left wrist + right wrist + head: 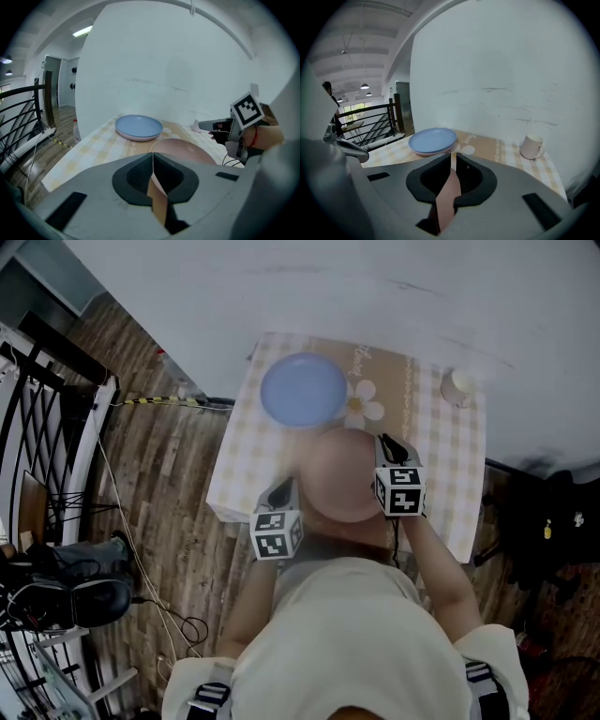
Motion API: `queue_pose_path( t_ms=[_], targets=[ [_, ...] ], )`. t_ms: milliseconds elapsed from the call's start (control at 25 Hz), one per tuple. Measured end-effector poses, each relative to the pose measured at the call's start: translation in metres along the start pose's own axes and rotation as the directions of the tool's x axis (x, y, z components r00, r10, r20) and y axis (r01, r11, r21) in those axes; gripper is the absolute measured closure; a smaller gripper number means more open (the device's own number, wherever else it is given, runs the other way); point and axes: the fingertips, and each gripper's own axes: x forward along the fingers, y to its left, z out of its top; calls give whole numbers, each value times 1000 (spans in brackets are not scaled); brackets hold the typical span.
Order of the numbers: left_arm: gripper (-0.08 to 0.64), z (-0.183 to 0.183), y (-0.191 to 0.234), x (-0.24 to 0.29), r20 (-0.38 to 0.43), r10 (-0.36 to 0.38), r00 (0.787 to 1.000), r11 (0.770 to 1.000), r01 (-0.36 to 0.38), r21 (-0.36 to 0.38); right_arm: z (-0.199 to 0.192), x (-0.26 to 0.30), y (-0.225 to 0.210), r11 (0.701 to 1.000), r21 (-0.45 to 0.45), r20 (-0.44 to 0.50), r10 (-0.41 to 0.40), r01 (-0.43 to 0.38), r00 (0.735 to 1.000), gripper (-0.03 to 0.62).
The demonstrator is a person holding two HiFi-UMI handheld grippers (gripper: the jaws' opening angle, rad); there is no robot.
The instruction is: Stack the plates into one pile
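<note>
Closest to the head camera, at the bottom of the frame, is the person's torso (347, 634), with both forearms reaching up the frame to the table (441, 460).

Grip status:
- The left gripper (286, 488) has its jaws together on the near-left rim of the pink plate (342, 474). Its own view shows the thin plate edge pinched between the pads.
- The right gripper (386, 446) is clamped on the plate's right rim. Its own view shows the edge running up between the two pads, with no gap visible.

Position of work: the pink plate sits at the centre of the head view, over the near half of the checked cloth and held from both sides. Whether it is clear of the cloth cannot be confirmed, though it looks lifted.

The blue plate (303, 390) lies above and left of it in the frame, near but apart. In the left gripper view a paler plate (140, 138) appears to lie directly under the blue one. A mug (458, 385) stands alone at the upper right, well away from the plates.

Assessment: the pile appears partly built, with blue on the paler plate. The pink plate is gripped but not yet on the pile. What remains is to carry it over the blue plate, set it down centred, and open both grippers.
</note>
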Motion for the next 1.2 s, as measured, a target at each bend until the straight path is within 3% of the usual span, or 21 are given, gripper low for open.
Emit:
queue_pose_path(
  t_ms=[640,840,1200],
  targets=[
    [555,-38,-16,4,-71,27,997,997,-32,-71,-79,-39,-19,999,29,-132,-17,21,991,560],
    [555,-51,-17,5,-84,31,996,990,-42,-137,-97,-46,-22,999,46,-162,0,8,987,534],
    [532,-60,-25,10,-82,41,996,986,-53,-159,-128,-43,-22,994,106,-226,54,-30,973,489]
  ],
)
